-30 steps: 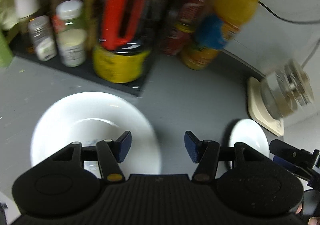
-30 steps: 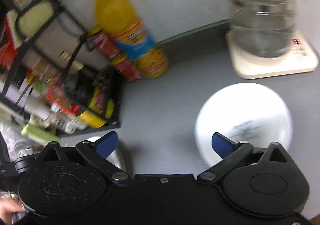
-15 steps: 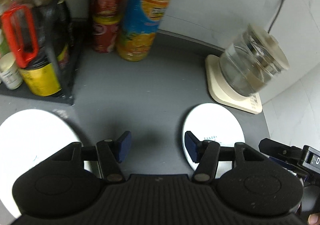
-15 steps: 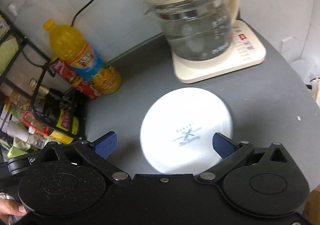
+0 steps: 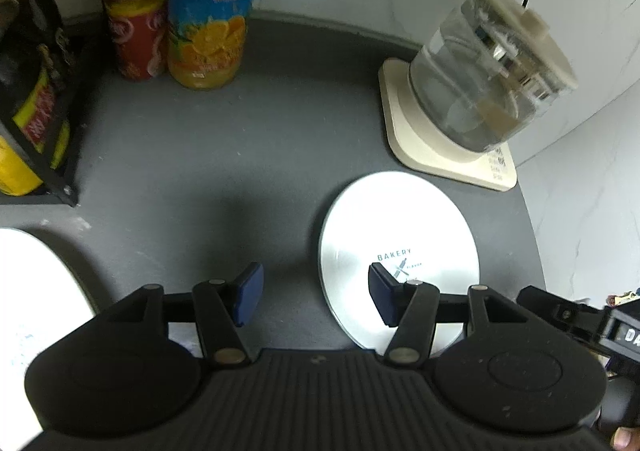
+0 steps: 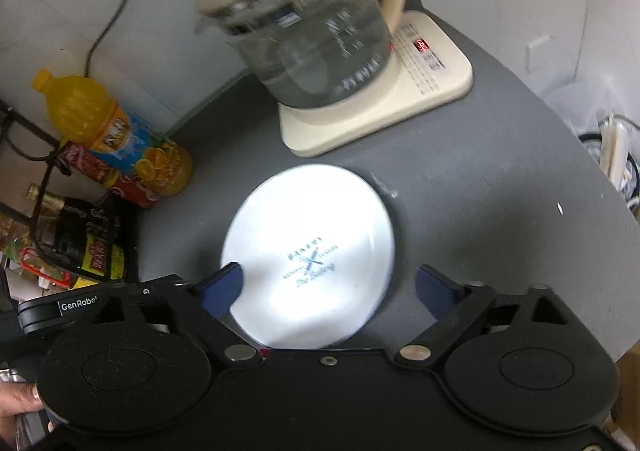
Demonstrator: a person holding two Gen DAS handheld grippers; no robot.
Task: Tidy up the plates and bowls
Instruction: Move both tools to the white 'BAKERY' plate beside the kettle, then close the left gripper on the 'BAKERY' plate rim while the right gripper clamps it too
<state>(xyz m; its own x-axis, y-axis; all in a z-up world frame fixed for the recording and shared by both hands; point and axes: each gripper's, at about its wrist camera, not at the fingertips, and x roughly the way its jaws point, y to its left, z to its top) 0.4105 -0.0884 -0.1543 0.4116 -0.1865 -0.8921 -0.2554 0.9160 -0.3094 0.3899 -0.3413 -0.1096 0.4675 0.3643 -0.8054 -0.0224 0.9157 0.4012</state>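
Risk: the flat white plate (image 6: pixel 308 251) gives the right gripper (image 6: pixel 328 283) little edge — spread jaws, holding nothing, could skid it toward the kettle base (image 6: pixel 384 107) ahead. Left gripper (image 5: pixel 312 291) likewise released, plate at its right finger. Dark grey counter (image 5: pixel 200 155), scuffed; grey wall behind.

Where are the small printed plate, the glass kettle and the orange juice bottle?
small printed plate (image 6: pixel 308 227): right wrist view, white face above the print.
glass kettle (image 6: pixel 316 47): right wrist view, middle of the glass body.
orange juice bottle (image 5: pixel 208 27): left wrist view, label on the lower body.
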